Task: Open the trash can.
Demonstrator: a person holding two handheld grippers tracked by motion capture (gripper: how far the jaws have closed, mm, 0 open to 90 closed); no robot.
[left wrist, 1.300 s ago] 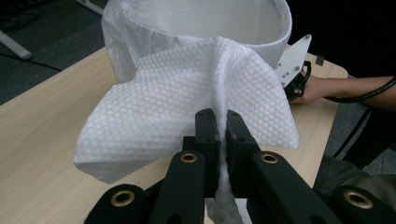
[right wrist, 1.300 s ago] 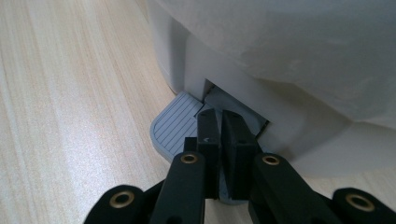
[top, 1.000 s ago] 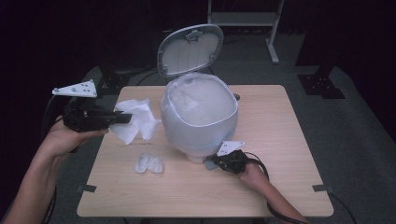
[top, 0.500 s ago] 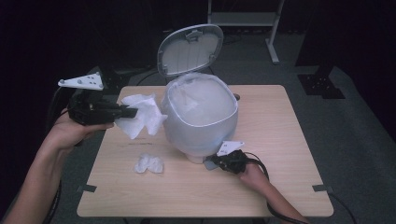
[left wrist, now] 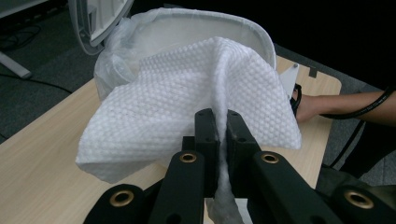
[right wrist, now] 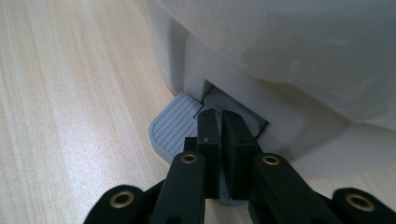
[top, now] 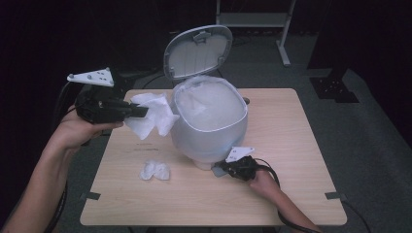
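Observation:
A white pedal bin (top: 209, 121) stands mid-table with its lid (top: 197, 51) tipped up and a clear liner inside. My left gripper (top: 141, 111) is shut on a white paper towel (top: 153, 116), held in the air just left of the bin's rim; in the left gripper view the towel (left wrist: 187, 98) drapes over the closed jaws with the bin (left wrist: 201, 23) behind it. My right gripper (top: 219, 169) rests low at the bin's front, shut, its tips pressing on the grey foot pedal (right wrist: 180, 128). A crumpled tissue (top: 154, 171) lies on the table.
The wooden table (top: 291, 145) has bare room to the right of the bin and along the front edge. A metal stand (top: 252, 19) sits on the dark floor behind. Cables trail off both grippers.
My left gripper has carried the paper towel up and to the right, closer to the bin's rim. The right gripper has stayed on the pedal, lid still up.

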